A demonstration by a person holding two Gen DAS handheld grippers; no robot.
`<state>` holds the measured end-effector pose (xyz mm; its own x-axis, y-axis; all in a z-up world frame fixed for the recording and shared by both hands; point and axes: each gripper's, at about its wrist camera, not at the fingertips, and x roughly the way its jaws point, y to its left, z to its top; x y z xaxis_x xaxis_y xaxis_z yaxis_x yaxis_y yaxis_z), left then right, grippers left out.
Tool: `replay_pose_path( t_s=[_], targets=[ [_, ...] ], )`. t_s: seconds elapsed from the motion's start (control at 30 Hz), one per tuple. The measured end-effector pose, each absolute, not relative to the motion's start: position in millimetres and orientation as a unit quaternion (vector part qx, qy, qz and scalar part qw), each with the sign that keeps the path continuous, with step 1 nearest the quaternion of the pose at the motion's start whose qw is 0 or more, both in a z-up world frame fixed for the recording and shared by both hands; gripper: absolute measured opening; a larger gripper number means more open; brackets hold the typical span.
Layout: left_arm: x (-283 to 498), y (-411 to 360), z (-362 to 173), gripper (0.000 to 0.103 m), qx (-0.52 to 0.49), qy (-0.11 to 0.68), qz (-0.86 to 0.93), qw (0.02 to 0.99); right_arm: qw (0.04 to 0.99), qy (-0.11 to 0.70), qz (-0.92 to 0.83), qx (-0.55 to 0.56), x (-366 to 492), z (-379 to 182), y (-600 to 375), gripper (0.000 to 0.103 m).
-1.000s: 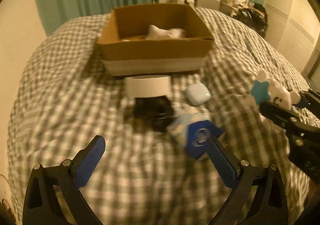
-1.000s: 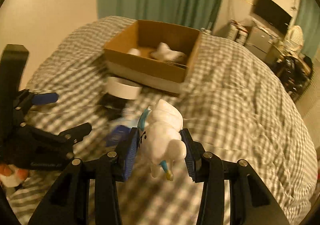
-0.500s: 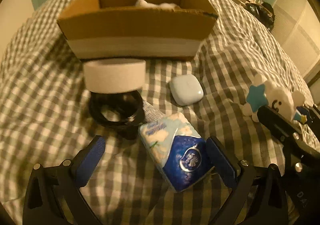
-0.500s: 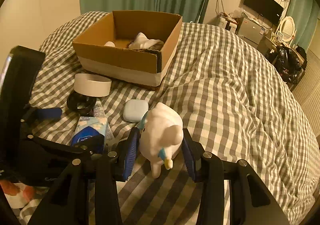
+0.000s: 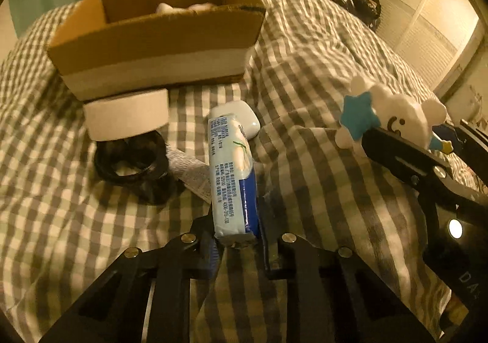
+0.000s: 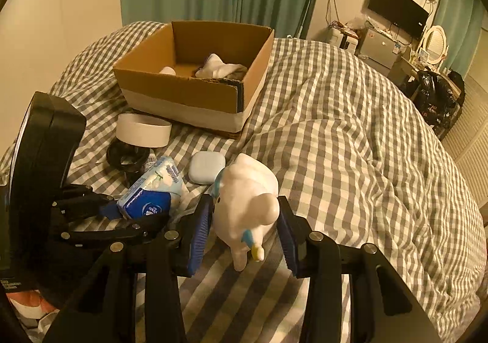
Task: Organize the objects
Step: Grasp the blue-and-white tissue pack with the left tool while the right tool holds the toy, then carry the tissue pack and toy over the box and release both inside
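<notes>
Left gripper (image 5: 236,239) jaws clench the blue-and-white tissue pack (image 5: 233,178), just in front of the open brown cardboard box (image 5: 158,35) on the bed. Right gripper (image 6: 244,230) jaws clasp the white cloud-shaped toy (image 6: 247,205). Advice: lift each clear of the box's near wall before releasing inside.

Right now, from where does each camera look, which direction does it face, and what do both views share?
Left wrist: sits on the left gripper, facing the brown cardboard box; its fingers clamp a blue-and-white tissue pack.
Right wrist: sits on the right gripper, facing the box from the right; it clamps a white plush toy.
Shared: box, white tape roll, pack, toy, each other's gripper.
</notes>
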<state>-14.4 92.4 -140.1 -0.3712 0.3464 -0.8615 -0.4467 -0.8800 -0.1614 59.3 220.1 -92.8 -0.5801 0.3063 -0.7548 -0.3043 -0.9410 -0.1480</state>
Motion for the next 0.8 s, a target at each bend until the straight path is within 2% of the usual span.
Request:
replay_pose_path(
  t_s=[0.4,0.8],
  targets=[
    [11,47,-72,0.020,-0.432,0.065,0.867,0.240,0.166,-0.018,0.904,-0.393,79,-51,189,0.041],
    [-4,22,39,0.020,-0.336,0.079,0.908,0.239,0.127,-0.056,0.934,-0.329,68,41,159,0.041]
  ],
)
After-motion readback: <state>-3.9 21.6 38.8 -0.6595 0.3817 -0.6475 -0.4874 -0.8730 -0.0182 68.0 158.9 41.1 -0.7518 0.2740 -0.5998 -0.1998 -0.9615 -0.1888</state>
